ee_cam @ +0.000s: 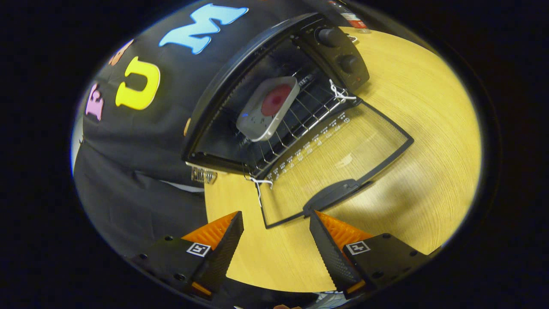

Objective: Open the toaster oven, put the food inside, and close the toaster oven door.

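Gripper view: tool [276, 234] released, door handle [332, 195] just ahead; food [268, 107] sits inside, so hook under the handle and swing evenly.

black toaster oven [240, 81] stands open, glass door [339, 159] flat on table, food tray [268, 108] on its rack.

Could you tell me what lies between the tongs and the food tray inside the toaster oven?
In the gripper view, the open tongs face the lowered glass door with its dark handle, then bare wire rack up to the white tray of red food.
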A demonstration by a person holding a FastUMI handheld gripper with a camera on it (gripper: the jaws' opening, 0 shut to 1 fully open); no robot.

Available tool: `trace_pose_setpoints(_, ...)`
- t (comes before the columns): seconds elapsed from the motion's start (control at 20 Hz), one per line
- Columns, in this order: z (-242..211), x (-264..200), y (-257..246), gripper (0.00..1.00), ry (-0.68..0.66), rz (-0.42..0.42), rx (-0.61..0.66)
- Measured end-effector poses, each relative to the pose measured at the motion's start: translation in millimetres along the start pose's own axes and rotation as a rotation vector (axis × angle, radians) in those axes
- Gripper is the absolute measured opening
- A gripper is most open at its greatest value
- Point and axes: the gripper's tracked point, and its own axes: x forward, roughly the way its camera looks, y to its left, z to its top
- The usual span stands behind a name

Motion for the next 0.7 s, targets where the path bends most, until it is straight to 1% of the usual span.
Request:
trace_pose_setpoints(0.15,-17.5,1.1,-6.1,0.98,0.022,-0.041,-0.09)
trace_pose_setpoints(0.25,-24.8,1.5,-12.1,0.98,0.037,-0.082,-0.184)
trace_pose_setpoints(0.5,-28.9,-3.5,-46.8,0.98,0.06,-0.268,-0.508)
trace_pose_setpoints(0.6,-27.4,-1.8,-54.6,0.98,0.057,-0.308,-0.576)
trace_pose_setpoints(0.7,-22.9,-2.6,-66.7,0.98,0.055,-0.364,-0.595)
